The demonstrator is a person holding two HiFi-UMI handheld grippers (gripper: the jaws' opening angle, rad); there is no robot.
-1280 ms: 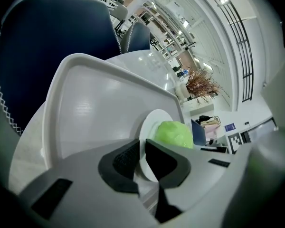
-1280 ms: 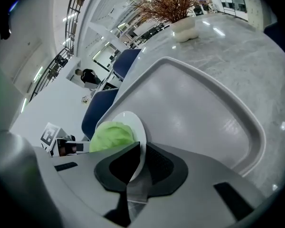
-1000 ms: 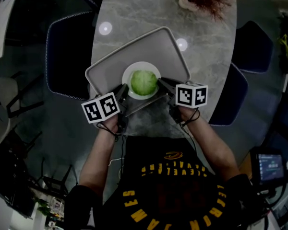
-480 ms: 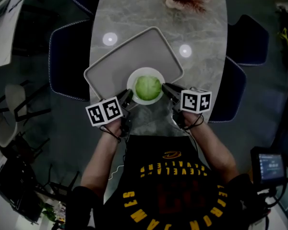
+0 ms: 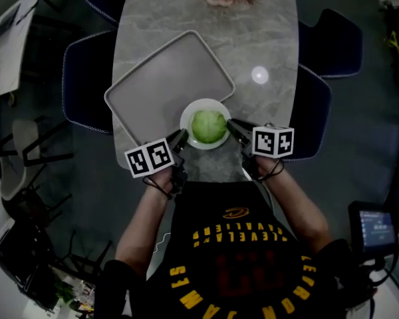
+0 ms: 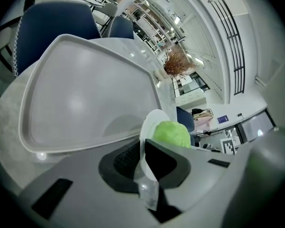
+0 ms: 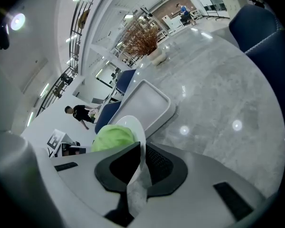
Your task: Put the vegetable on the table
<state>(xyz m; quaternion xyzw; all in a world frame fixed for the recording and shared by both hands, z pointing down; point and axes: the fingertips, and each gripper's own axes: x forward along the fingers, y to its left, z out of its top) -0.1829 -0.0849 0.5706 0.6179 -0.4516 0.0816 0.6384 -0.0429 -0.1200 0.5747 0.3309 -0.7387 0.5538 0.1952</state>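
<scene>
Left gripper view, left hand-held gripper (image 6: 143,148): your jaws are pinched narrow on the plate's thin rim, at its left side.
Right hand-held gripper (image 7: 141,151): you have it clamped the same way on the opposite rim, so the load is shared and the plate should not tip.
Plate (image 5: 206,102): it is white and round, carried between your two hands, with the grip line running left to right across your body. It looks roughly level in the head view.
Vegetable (image 5: 208,125): it is a pale green, round head sitting in the middle of the plate, touched by neither set of jaws. It is near enough a ball that no long axis or pointing end shows.
Tray (image 5: 163,78): it is grey and bare, with its near right edge just beside the plate.
Bench (image 5: 266,38): the plate is over its near end, close to you. You cannot tell from these views whether it is resting there or just above.
</scene>
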